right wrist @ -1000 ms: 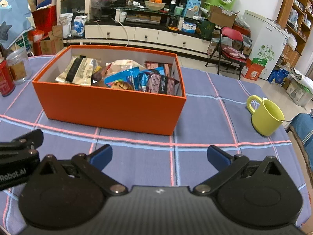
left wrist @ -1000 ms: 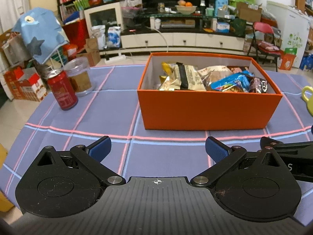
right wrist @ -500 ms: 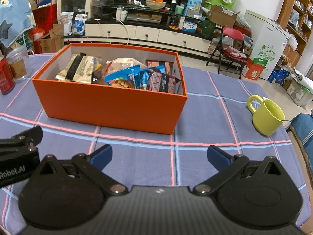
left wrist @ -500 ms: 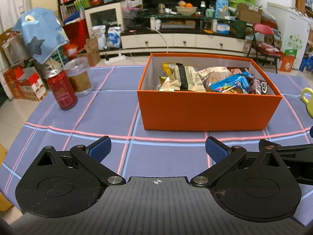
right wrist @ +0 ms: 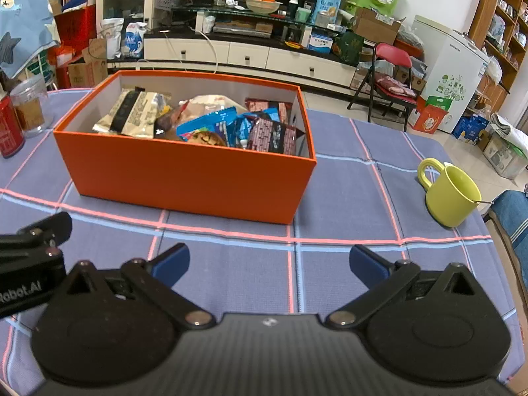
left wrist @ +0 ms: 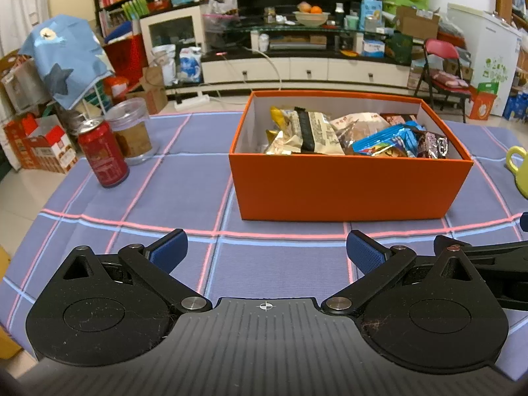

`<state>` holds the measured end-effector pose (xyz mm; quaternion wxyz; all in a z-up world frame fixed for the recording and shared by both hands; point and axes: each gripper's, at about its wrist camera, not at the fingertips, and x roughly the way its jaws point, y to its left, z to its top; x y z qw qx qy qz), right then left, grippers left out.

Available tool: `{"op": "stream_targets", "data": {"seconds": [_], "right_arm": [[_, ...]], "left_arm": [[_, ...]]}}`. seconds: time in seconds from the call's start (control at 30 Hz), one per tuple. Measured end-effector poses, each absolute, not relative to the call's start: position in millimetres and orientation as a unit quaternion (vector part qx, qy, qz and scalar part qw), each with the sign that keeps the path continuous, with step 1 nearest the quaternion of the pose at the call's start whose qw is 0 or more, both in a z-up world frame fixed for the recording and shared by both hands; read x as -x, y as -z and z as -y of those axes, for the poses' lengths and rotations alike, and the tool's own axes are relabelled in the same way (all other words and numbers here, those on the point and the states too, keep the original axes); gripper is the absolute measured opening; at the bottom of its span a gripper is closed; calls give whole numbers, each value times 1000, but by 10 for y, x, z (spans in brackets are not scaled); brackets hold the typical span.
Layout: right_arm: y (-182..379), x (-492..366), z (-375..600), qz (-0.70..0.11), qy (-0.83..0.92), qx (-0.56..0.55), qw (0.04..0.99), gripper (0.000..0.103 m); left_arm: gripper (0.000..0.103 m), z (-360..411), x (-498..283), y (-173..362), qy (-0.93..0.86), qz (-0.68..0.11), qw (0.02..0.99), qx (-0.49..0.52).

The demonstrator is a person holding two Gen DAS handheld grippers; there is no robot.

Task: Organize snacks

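A table under a blue-violet tablecloth (left wrist: 184,198) with pink and pale-blue grid lines carries an open orange box (left wrist: 346,188) near its middle. Well left of the box stand a red drink can (left wrist: 103,153) and, just behind it, a clear plastic jar (left wrist: 132,132). Right of the box sits a yellow-green mug (right wrist: 448,196).

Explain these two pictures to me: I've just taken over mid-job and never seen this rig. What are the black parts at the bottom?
Those are two handheld grippers, each with a camera looking along its blue-padded fingers. One picture is from the left gripper, the other from the right gripper. Both are open and hold nothing. Ahead on the checked tablecloth stands an open orange box full of snack packets. To its left are a red can and a clear jar; to its right a yellow-green mug.
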<state>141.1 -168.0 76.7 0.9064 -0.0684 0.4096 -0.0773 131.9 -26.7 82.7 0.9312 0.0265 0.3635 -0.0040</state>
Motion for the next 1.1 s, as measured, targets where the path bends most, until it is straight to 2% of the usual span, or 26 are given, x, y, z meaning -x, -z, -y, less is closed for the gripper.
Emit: {"op": "stream_targets", "data": {"seconds": [1.1], "right_arm": [[-745, -1410, 1675, -410, 77, 70, 906, 102]], "left_arm": [[89, 239, -1316, -820, 6, -368, 929, -28]]}}
